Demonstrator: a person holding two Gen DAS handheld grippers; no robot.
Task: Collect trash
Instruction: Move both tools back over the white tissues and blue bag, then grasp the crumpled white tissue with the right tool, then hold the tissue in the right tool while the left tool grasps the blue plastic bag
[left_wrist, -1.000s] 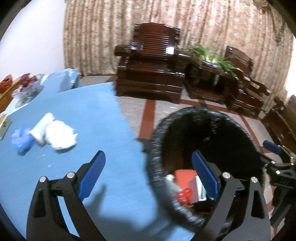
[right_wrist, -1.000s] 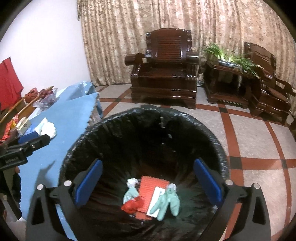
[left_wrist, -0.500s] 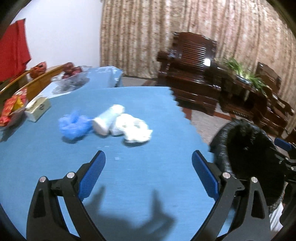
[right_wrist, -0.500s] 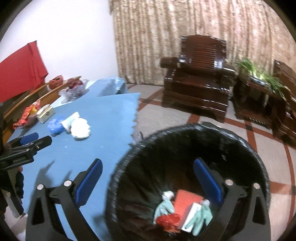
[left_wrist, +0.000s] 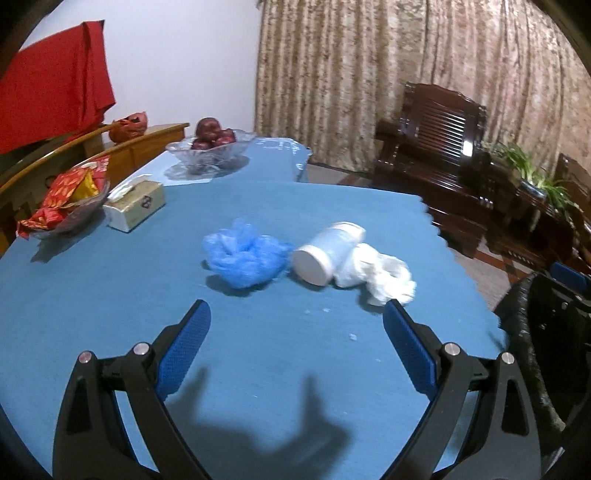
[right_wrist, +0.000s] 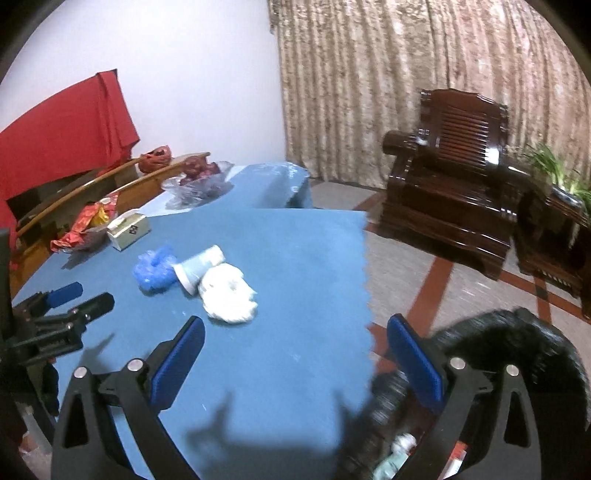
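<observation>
Three pieces of trash lie together on the blue tablecloth (left_wrist: 110, 295): a crumpled blue plastic wad (left_wrist: 245, 254), a white cup on its side (left_wrist: 327, 251) and a crumpled white tissue (left_wrist: 380, 275). My left gripper (left_wrist: 293, 350) hangs open just short of them, nothing between its fingers. The right wrist view shows the same blue wad (right_wrist: 155, 269), cup (right_wrist: 199, 267) and tissue (right_wrist: 229, 293), ahead and left of my open, empty right gripper (right_wrist: 295, 362). The black-lined bin (right_wrist: 517, 343) sits at lower right, trash inside.
A tissue box (left_wrist: 135, 206), a dish of red wrappers (left_wrist: 64, 206) and a glass bowl of red fruit (left_wrist: 210, 147) stand at the table's far left. Dark wooden armchairs (right_wrist: 454, 192) and a plant stand on the tiled floor to the right.
Both grippers have swung left, away from the bin and toward the table. The trash pile is now in front of the left gripper. Both stayed open.
</observation>
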